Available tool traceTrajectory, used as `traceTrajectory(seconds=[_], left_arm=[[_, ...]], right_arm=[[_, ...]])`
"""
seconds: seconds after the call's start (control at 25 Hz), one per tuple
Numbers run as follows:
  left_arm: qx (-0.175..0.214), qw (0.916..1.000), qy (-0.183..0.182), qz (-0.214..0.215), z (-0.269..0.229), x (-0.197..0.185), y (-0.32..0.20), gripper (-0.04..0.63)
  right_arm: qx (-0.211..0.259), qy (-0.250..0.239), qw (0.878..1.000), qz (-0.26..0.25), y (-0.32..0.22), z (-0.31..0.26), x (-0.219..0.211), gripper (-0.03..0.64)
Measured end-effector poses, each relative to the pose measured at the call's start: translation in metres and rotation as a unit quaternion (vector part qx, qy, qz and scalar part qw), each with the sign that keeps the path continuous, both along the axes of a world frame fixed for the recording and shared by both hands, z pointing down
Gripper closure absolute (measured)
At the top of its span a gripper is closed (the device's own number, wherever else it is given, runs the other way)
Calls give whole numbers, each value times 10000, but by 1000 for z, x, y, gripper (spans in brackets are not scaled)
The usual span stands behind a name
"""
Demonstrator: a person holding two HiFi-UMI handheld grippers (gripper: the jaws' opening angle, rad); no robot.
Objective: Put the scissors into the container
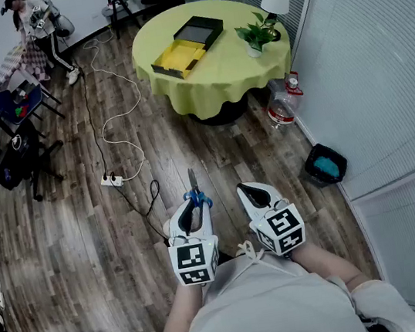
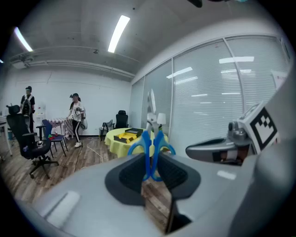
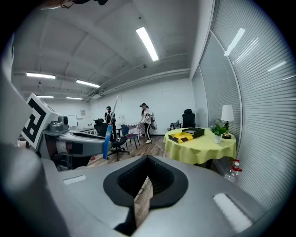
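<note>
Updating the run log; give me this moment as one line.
left tongs: shut on scissors, by handles | right tongs: shut, empty | container: on table, ahead | scissors not yet in

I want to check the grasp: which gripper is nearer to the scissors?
Left. The left gripper has its jaws shut on the scissors at the blue handles; the right gripper is beside them, apart, holding nothing.
</note>
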State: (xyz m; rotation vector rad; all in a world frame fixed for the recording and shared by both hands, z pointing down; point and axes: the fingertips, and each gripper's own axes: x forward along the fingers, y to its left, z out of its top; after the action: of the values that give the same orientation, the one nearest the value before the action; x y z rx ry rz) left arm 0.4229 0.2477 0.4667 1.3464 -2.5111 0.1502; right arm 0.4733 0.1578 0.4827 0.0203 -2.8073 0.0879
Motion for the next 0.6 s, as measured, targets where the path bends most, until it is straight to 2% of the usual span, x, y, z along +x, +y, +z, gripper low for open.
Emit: traceTrajectory(seconds=[0.36,0.6], left_arm=[[-41,9999,47,-138,8,-9,13,511],[-126,9996,105,-223,17,-17,19,511]], right_arm=[[-284,21,9996,-65,6,9,-9,617],[-498,-6,9987,85,4,16,-20,617]])
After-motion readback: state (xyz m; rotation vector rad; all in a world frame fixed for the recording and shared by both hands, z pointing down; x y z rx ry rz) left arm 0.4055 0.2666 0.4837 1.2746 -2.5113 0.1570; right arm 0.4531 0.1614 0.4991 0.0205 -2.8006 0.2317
